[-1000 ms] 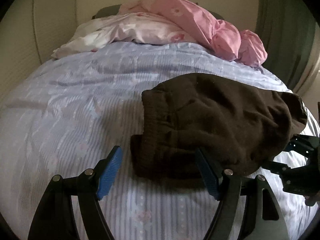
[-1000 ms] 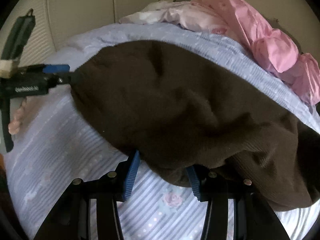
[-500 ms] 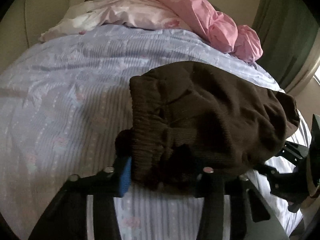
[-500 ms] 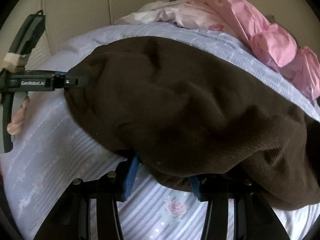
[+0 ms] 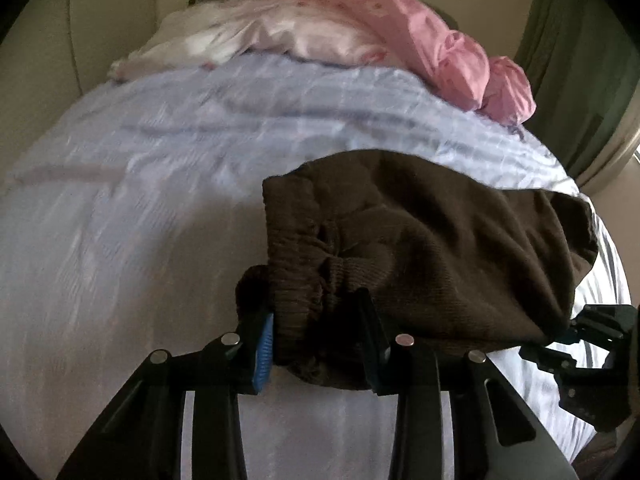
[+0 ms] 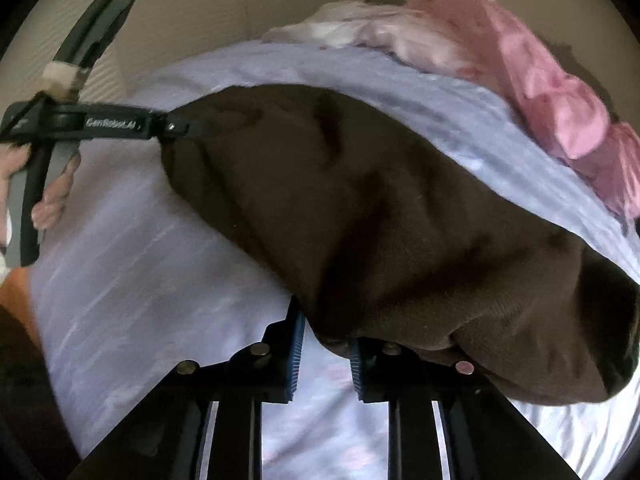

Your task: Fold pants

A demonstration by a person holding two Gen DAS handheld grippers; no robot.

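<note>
the left gripper (image 5: 316,344) was pinched on the ribbed waistband of the brown pants (image 5: 432,256), its right pad buried in cloth. the right gripper (image 6: 322,350) gripped the pants' near edge, fingertips half hidden under the fabric. the pants lay bunched on the striped bedsheet (image 5: 160,184), far end cut off in the right wrist view. pink bedding (image 5: 400,20) sat blurred behind.

White lettering "GenRobot.AI" runs along the left gripper (image 6: 176,128); no other text is legible.
</note>
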